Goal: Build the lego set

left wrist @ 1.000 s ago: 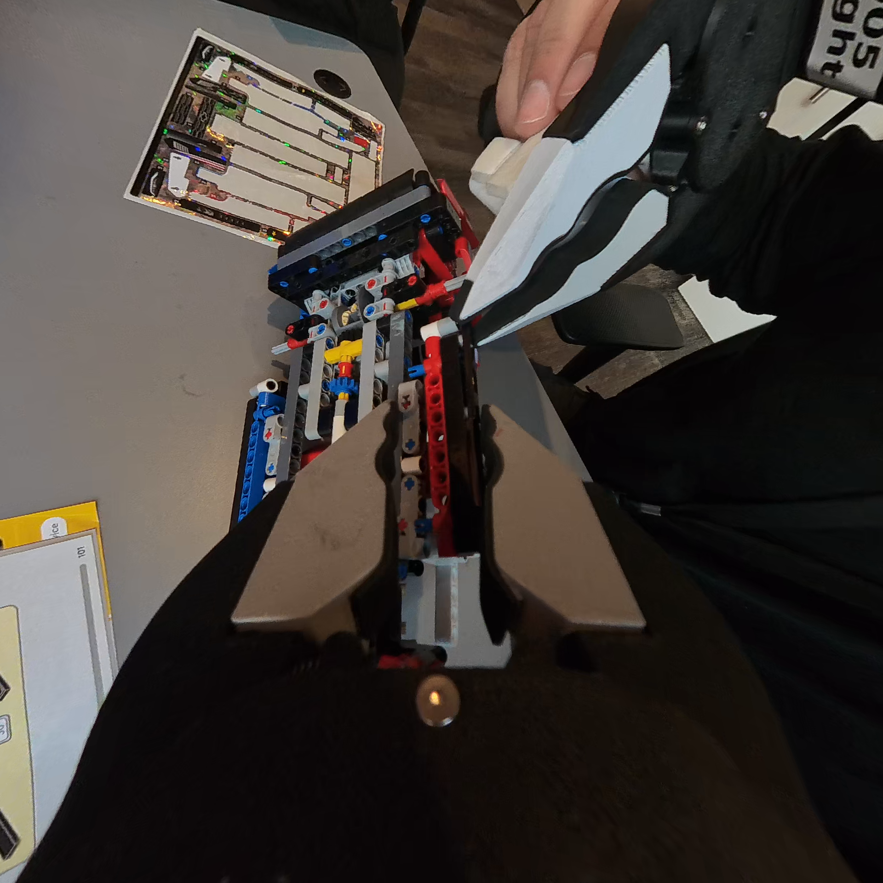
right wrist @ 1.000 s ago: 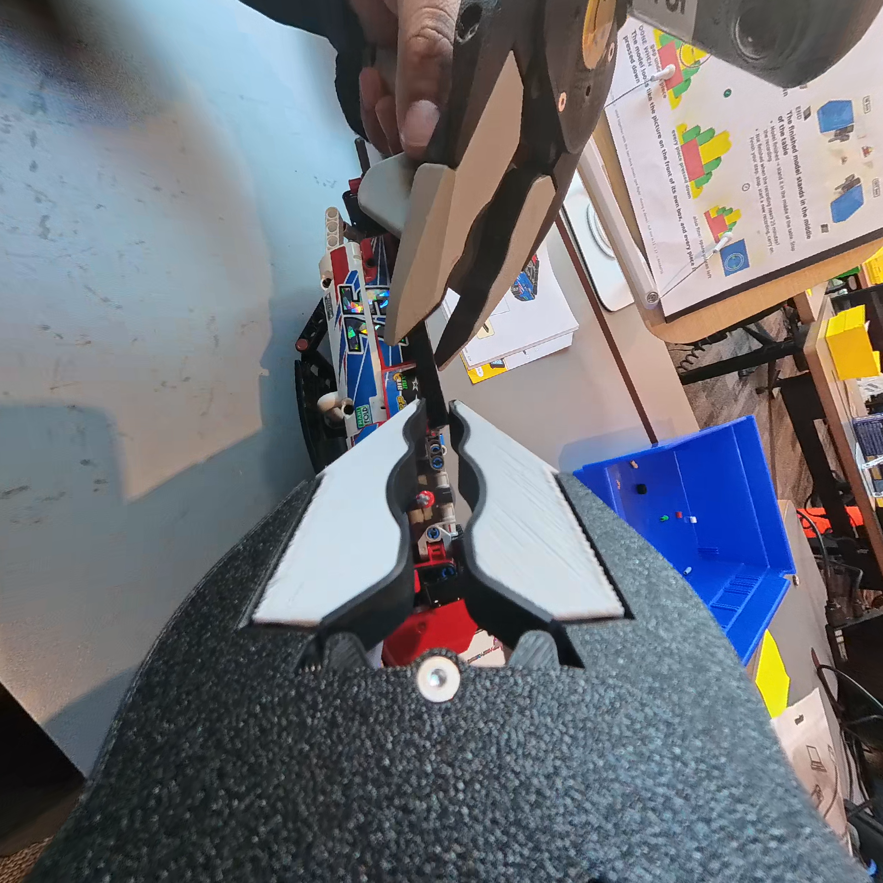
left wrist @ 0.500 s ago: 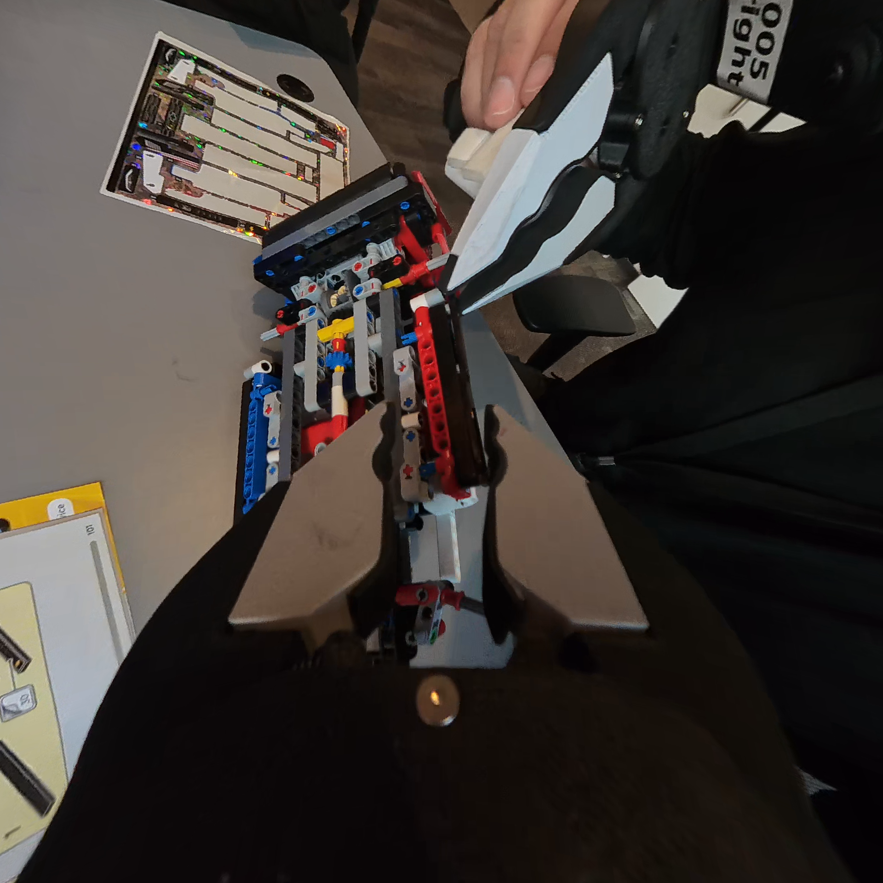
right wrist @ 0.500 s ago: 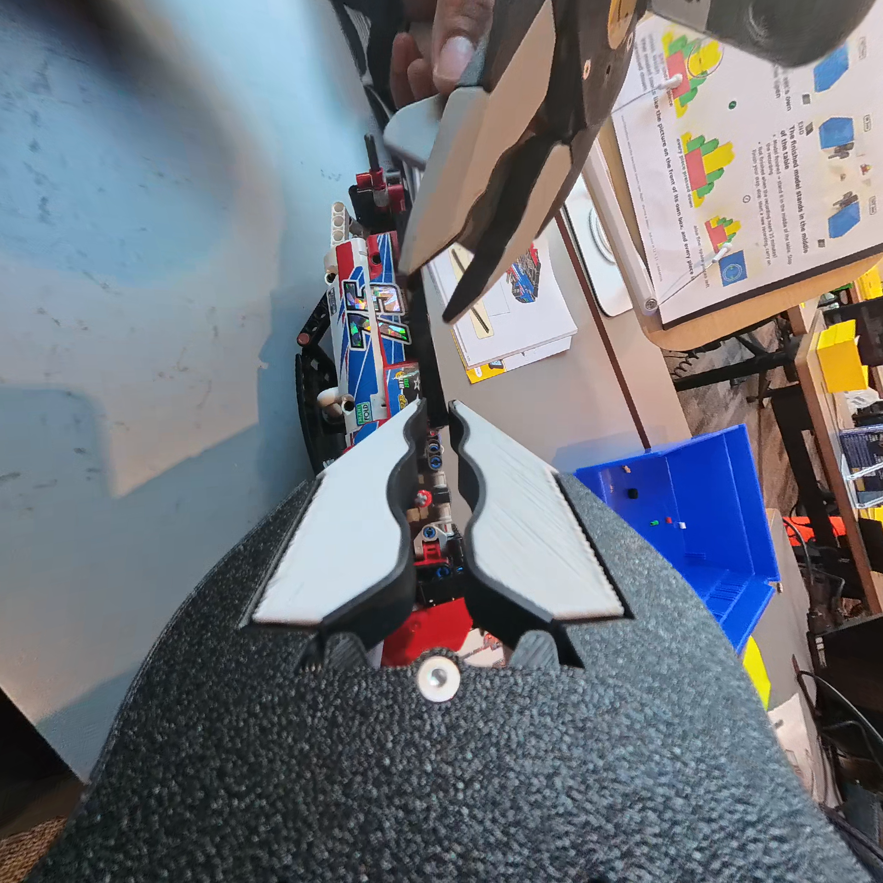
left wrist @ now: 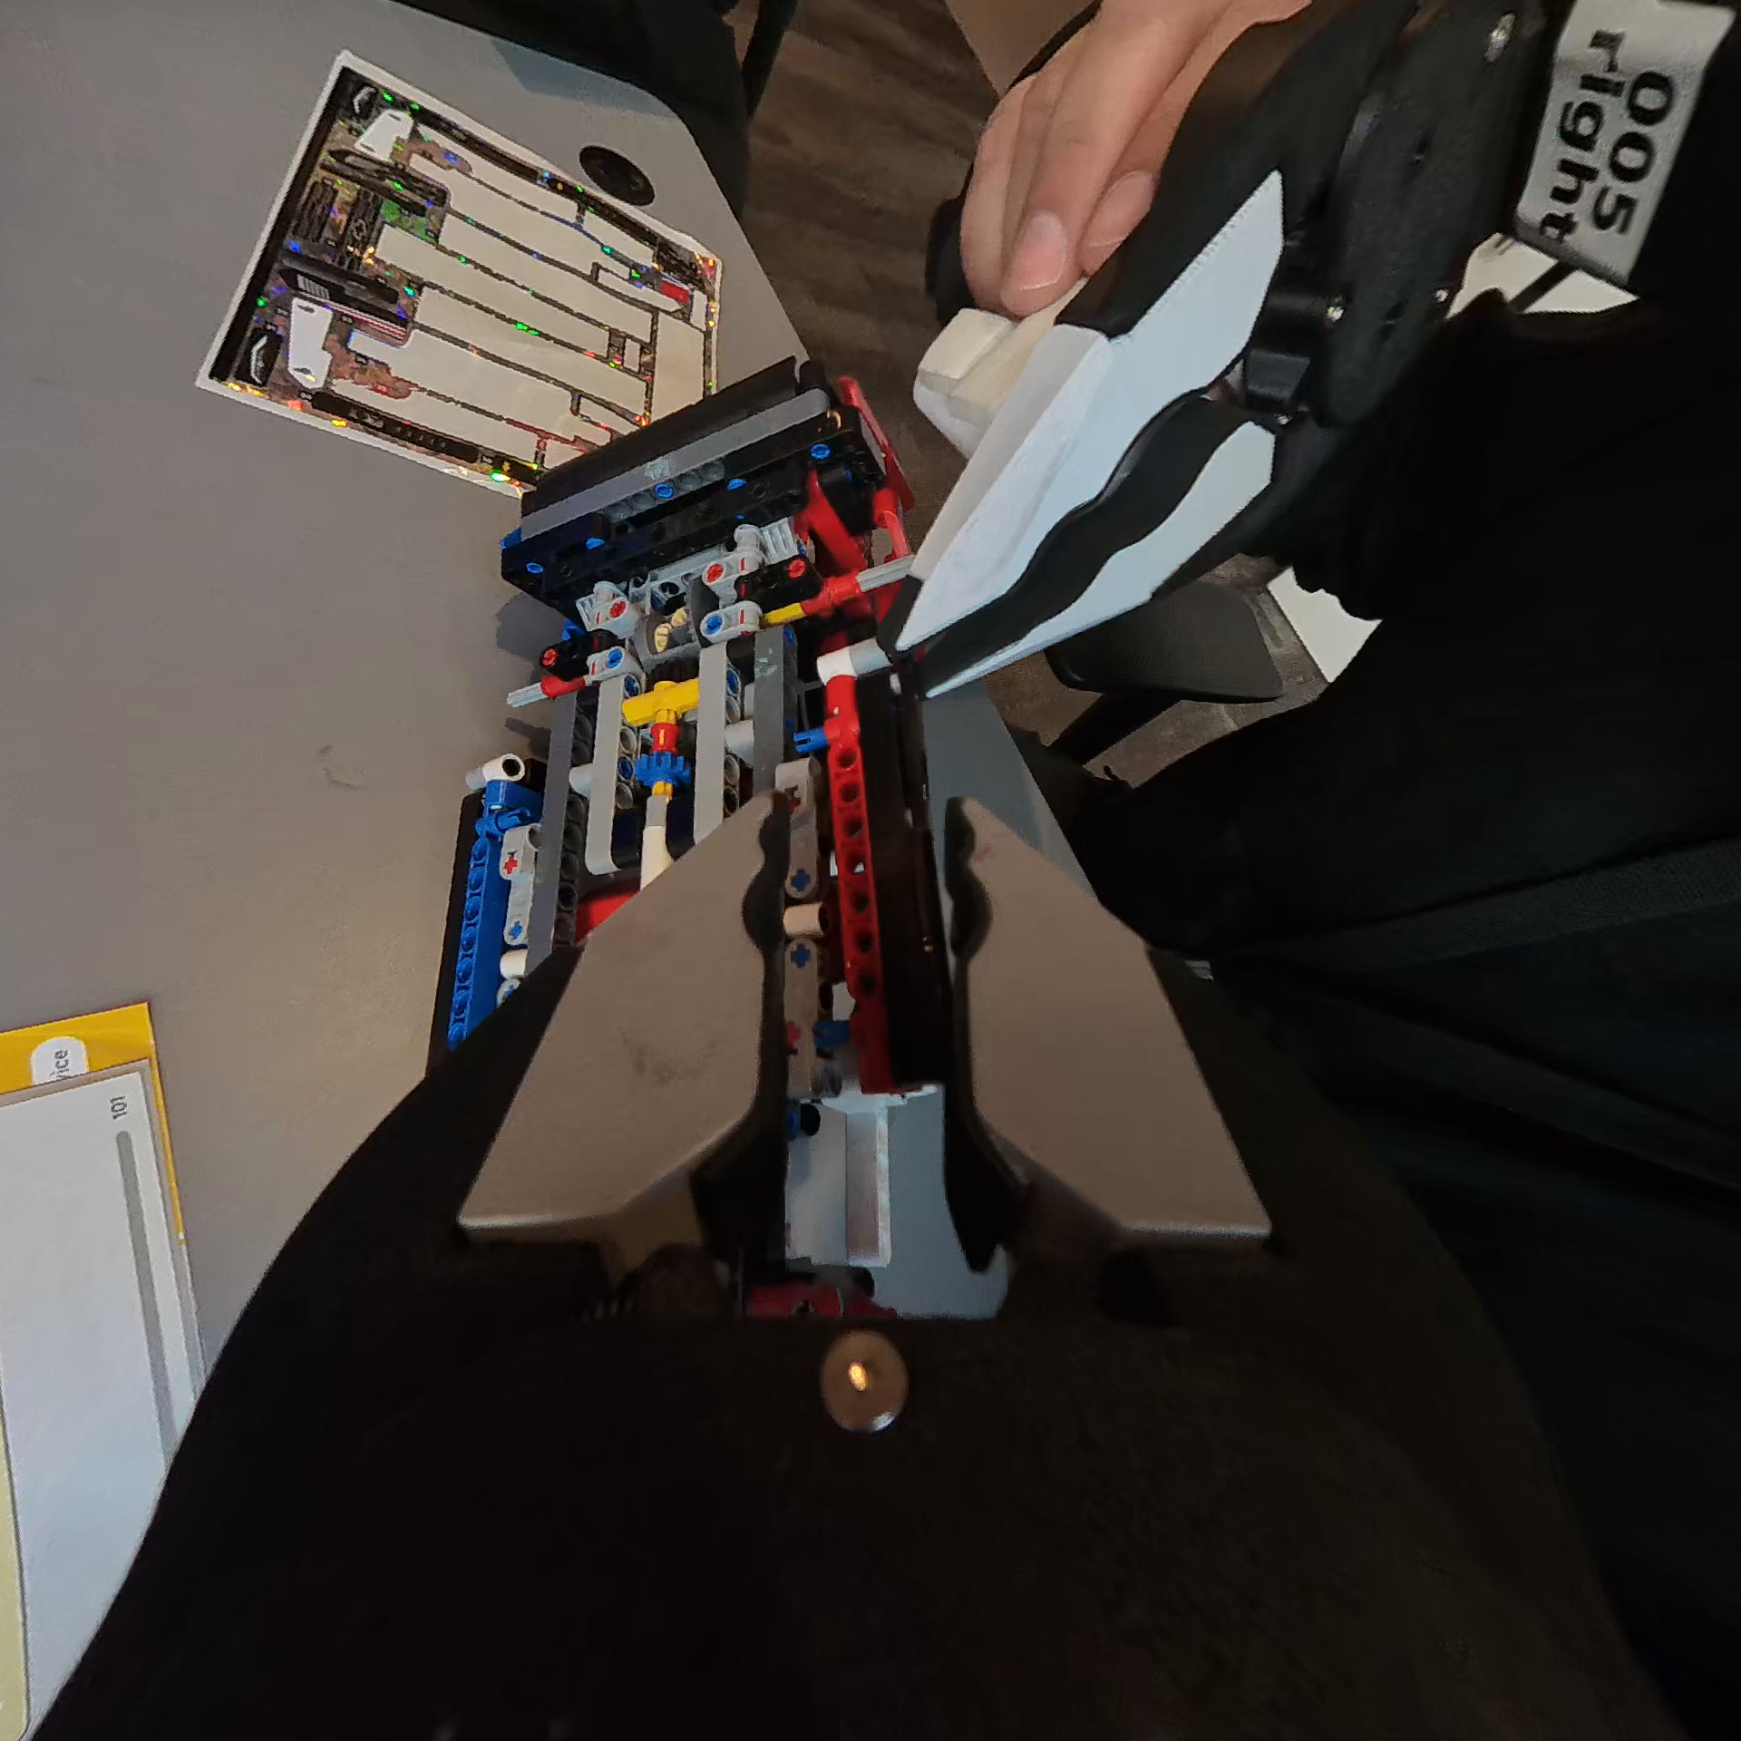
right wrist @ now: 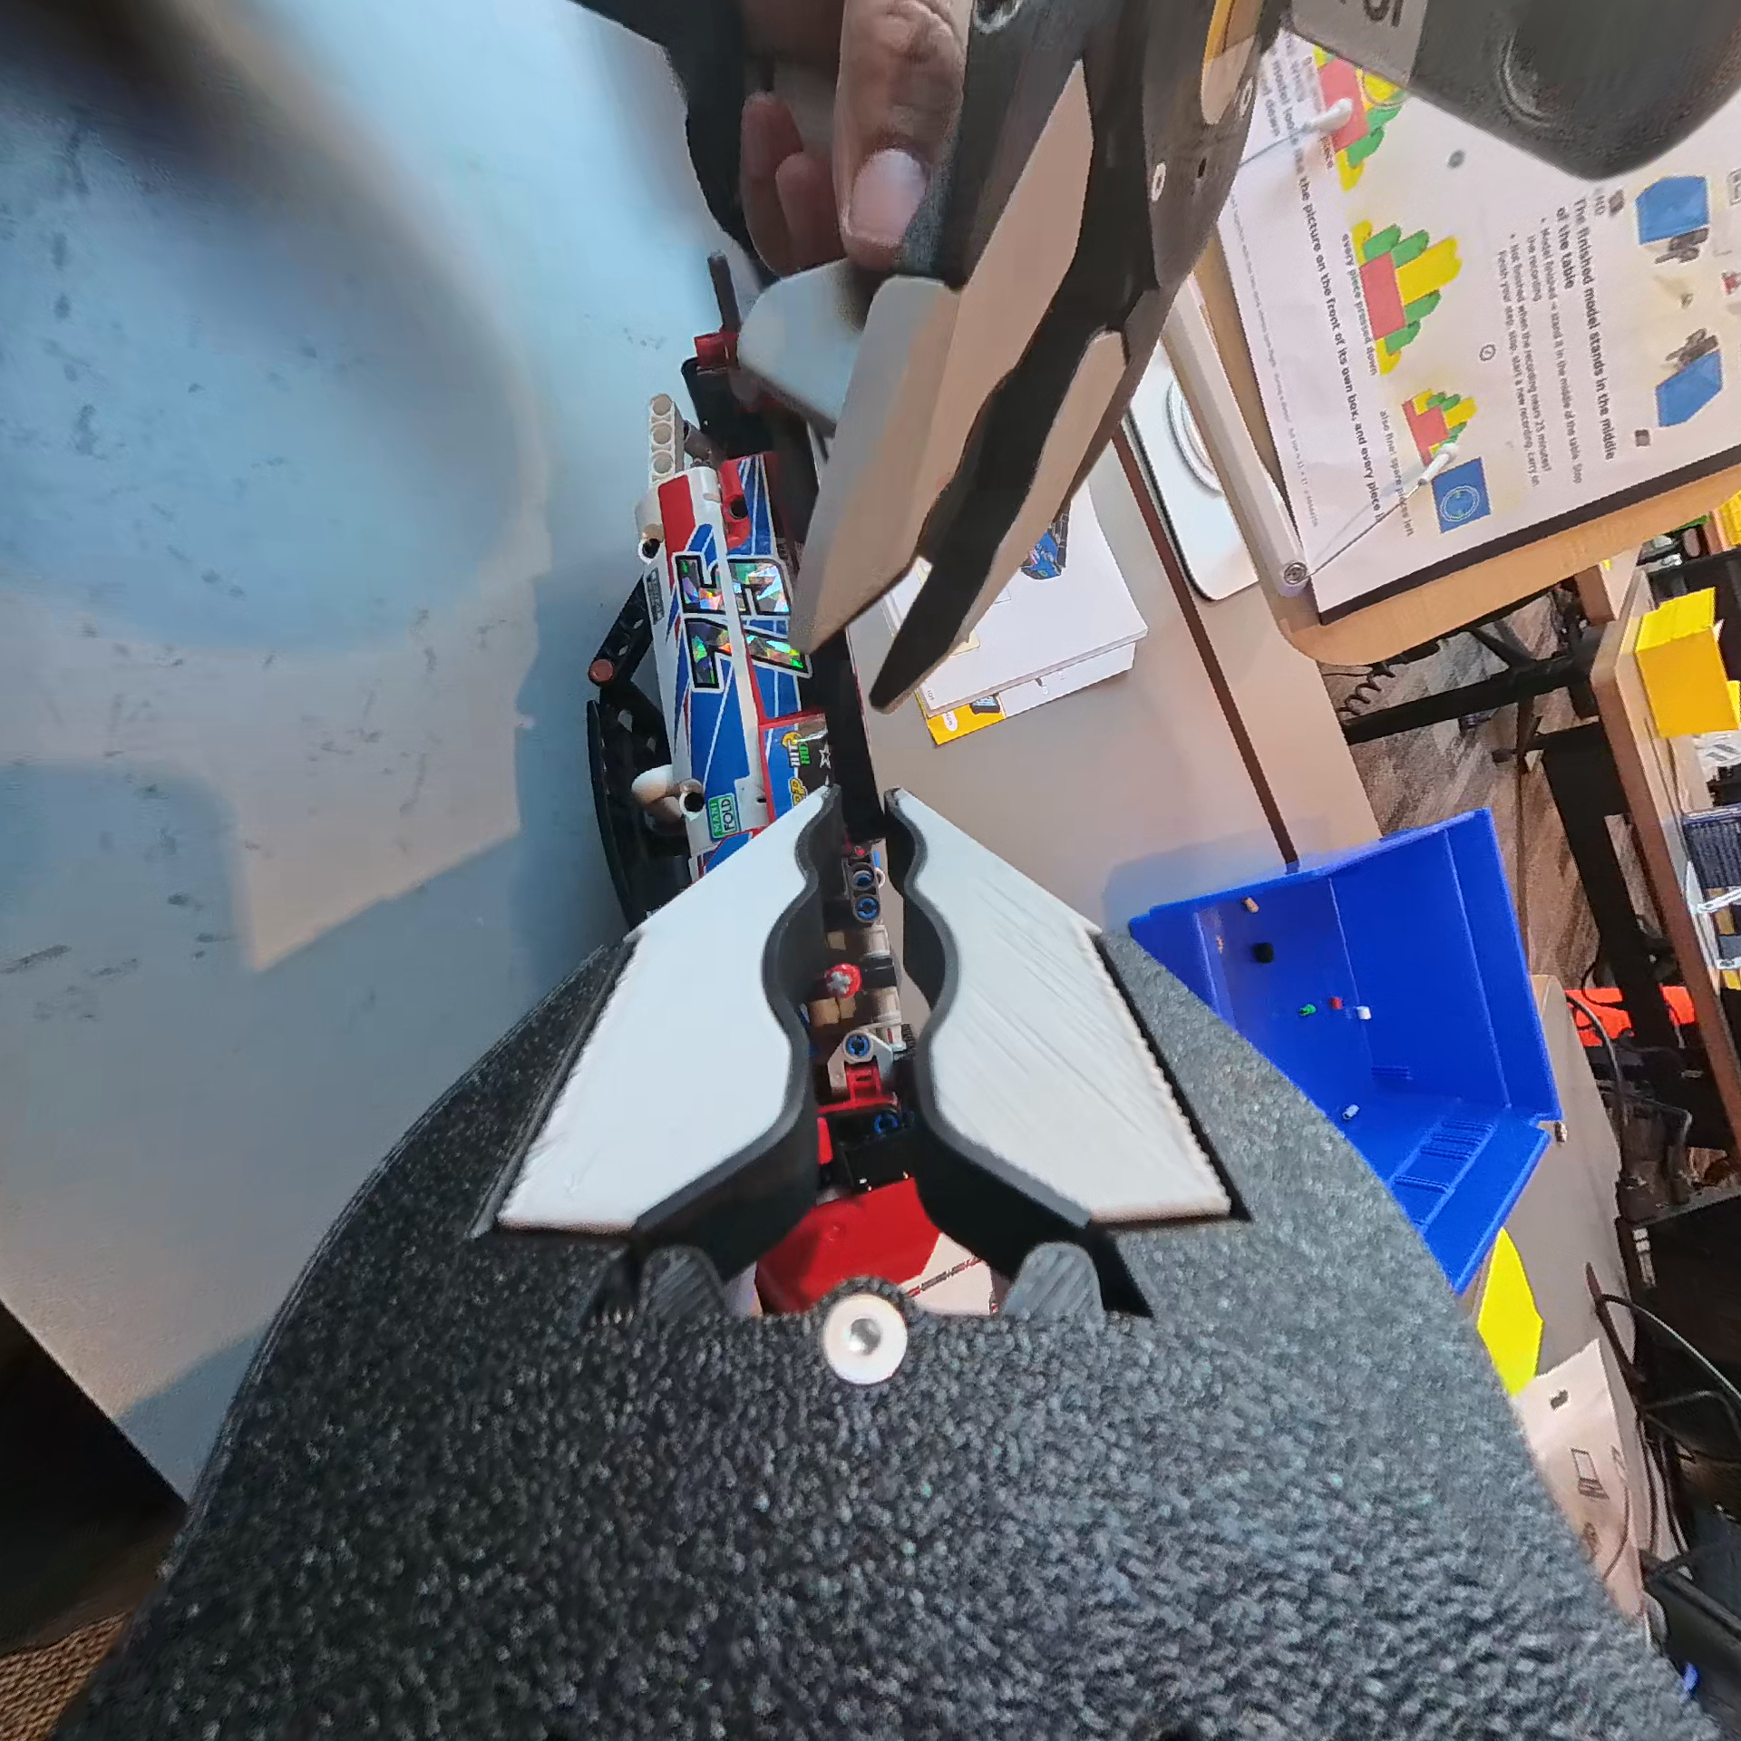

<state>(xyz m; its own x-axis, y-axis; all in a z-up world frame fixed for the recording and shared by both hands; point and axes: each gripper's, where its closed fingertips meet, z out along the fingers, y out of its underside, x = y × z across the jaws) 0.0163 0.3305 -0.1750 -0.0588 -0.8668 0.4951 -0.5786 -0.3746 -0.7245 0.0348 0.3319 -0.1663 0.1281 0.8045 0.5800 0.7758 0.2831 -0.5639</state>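
The lego model (left wrist: pixel 678 678), a Technic car turned on its side, lies on the grey table (left wrist: pixel 235 707). My left gripper (left wrist: pixel 862 829), with grey fingers, is shut around its red beam (left wrist: pixel 853 848) and black edge panel. My right gripper (right wrist: pixel 862 805), with white fingers, is shut on the same black edge (right wrist: pixel 853 744) from the opposite end. The model's stickered white, blue and red side (right wrist: pixel 725 641) shows in the right wrist view. Each gripper shows in the other's view: the right gripper (left wrist: pixel 904 650) touching the model's far end, the left gripper (right wrist: pixel 848 669) over the black edge.
A sticker sheet (left wrist: pixel 471 283) lies beyond the model. An instruction booklet (left wrist: pixel 75 1272) lies at the left; it also shows in the right wrist view (right wrist: pixel 1036 622). A blue bin (right wrist: pixel 1366 989) stands off the table edge, with a poster board (right wrist: pixel 1507 283) behind. A hand (left wrist: pixel 1055 160) holds the right gripper. Less than 4 cm separates the two grippers' tips.
The left gripper has slid forward along the model's red beam since half a second ago. The right gripper stays clamped on the black edge.
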